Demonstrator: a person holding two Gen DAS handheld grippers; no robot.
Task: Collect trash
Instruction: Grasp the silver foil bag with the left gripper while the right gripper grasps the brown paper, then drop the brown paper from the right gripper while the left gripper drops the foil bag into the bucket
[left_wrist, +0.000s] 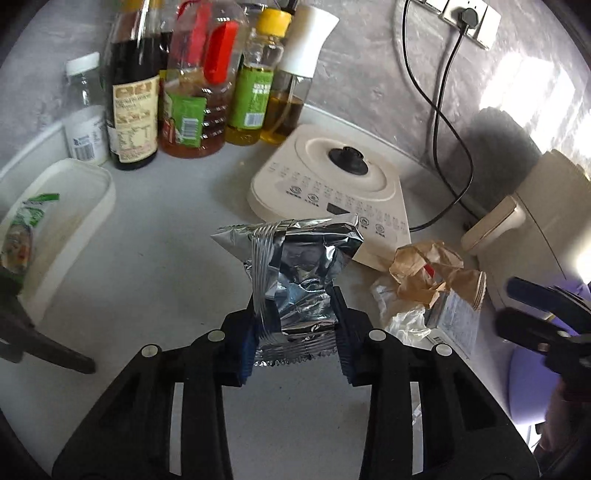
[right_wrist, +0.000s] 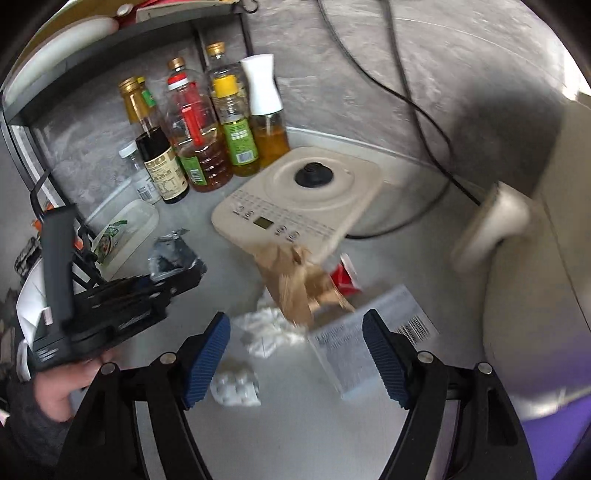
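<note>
A crinkled silver foil wrapper (left_wrist: 303, 280) stands upright between the pads of my left gripper (left_wrist: 297, 347), which is shut on its lower edge; from the right wrist view the same wrapper (right_wrist: 173, 254) shows ahead of the left gripper (right_wrist: 155, 288). My right gripper (right_wrist: 295, 362) hangs open over a trash pile: crumpled brown paper (right_wrist: 295, 284), white crumpled plastic (right_wrist: 269, 328), a blister pack (right_wrist: 236, 387) and a small barcoded box (right_wrist: 354, 354) near its right pad. That brown paper (left_wrist: 424, 273) and box (left_wrist: 454, 321) lie right of the wrapper.
Several oil and sauce bottles (left_wrist: 192, 92) stand at the back wall. A cream induction cooker (left_wrist: 332, 184) sits behind the trash, its cable (left_wrist: 443, 122) running to a wall socket. A white tray (left_wrist: 66, 221) with a green packet lies left; a cream appliance (left_wrist: 546, 221) stands right.
</note>
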